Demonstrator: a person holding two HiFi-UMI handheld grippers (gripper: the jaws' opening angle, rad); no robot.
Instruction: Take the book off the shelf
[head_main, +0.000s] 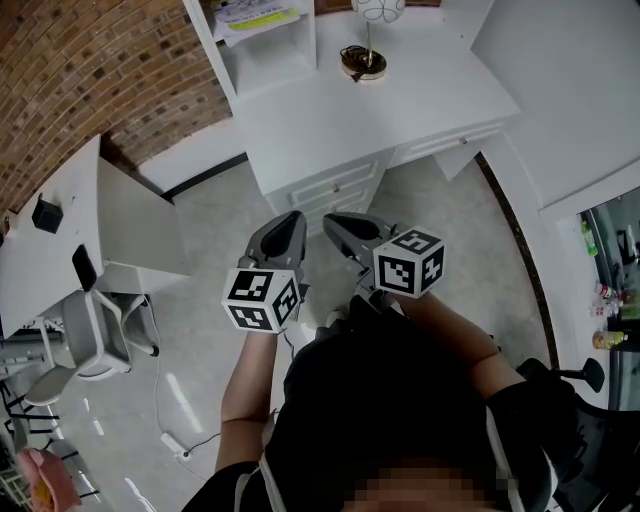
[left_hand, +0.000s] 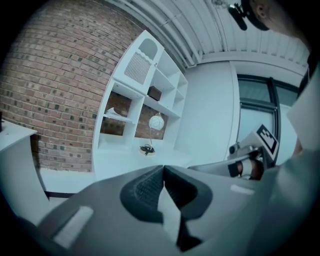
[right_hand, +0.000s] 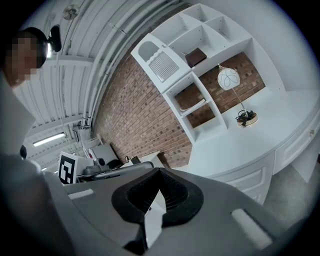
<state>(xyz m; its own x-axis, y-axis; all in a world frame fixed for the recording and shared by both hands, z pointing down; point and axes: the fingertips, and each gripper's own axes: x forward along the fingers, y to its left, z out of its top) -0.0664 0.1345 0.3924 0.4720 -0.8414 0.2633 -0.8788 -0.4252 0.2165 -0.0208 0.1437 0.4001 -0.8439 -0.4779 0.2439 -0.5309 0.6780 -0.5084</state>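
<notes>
**Caller:** What are the two hand-held grippers doing?

**Describer:** The left gripper (left_hand: 163, 169) has its jaws pressed together with nothing between them. The right gripper (right_hand: 159, 172) is the same: jaws together, empty. The person holds them side by side over a pale floor (head_main: 200, 240), both aimed toward a white desk (head_main: 430, 90).

**Caller:** And where is the book?

**Describer:** A dark book (right_hand: 195, 57) lies flat in an upper compartment of the white shelf unit (right_hand: 161, 65). The unit stands on the desk against a brick wall (right_hand: 140, 115), and the book is well apart from both grippers. Pale papers (right_hand: 192, 106) lie in a lower compartment. A lamp (right_hand: 229, 78) with a round white shade stands on the desk just beside the shelves.
</notes>
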